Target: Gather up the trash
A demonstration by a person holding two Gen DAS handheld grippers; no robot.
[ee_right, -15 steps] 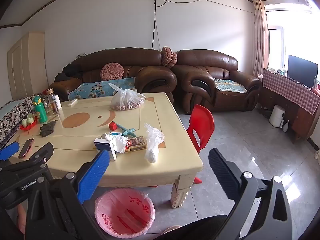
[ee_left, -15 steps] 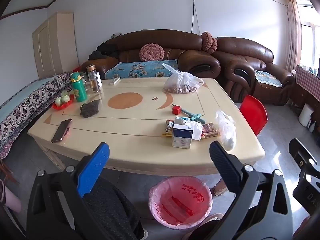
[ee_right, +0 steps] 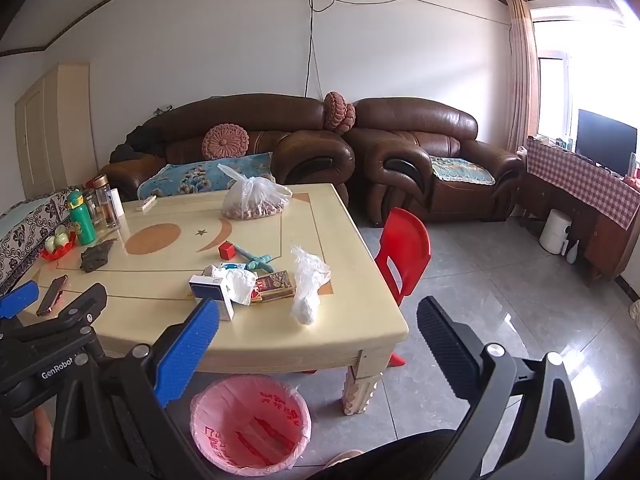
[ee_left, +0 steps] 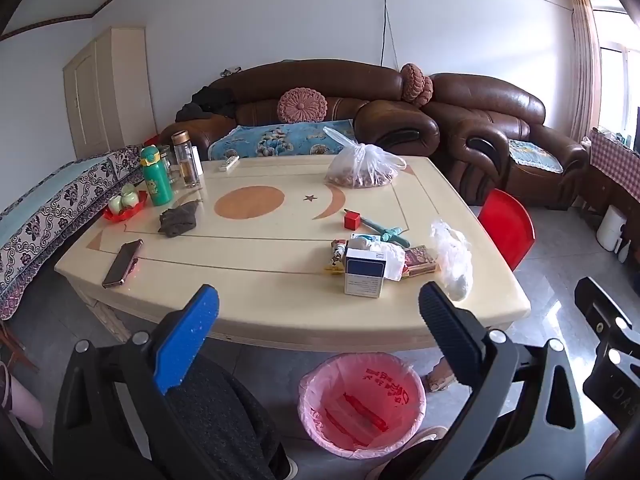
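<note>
A cream table (ee_left: 280, 304) (ee_right: 340, 332) carries a litter pile near its front right: a blue-and-white box (ee_left: 364, 272) (ee_right: 212, 294), crumpled tissue (ee_left: 390, 258) (ee_right: 240, 284), a red-brown packet (ee_left: 418, 262) (ee_right: 276, 284) and a crumpled clear plastic bag (ee_left: 452, 260) (ee_right: 308, 284). On the floor in front of the table stands a bin with a pink liner (ee_left: 362, 404) (ee_right: 250, 424). My left gripper (ee_left: 318, 316) hangs open above the table's front edge and the bin. Further right, my right gripper (ee_right: 318, 328) is open too, nothing between its fingers.
Also on the table: a phone (ee_left: 122, 258), dark cloth (ee_left: 178, 220), green bottle (ee_left: 156, 178), glass jars (ee_left: 186, 160), red dish with green cups (ee_left: 124, 204), red cube (ee_left: 352, 220), teal tool (ee_left: 384, 230) and a bag of nuts (ee_left: 362, 170). A red chair (ee_right: 402, 252) and brown sofas (ee_right: 432, 160) stand beyond.
</note>
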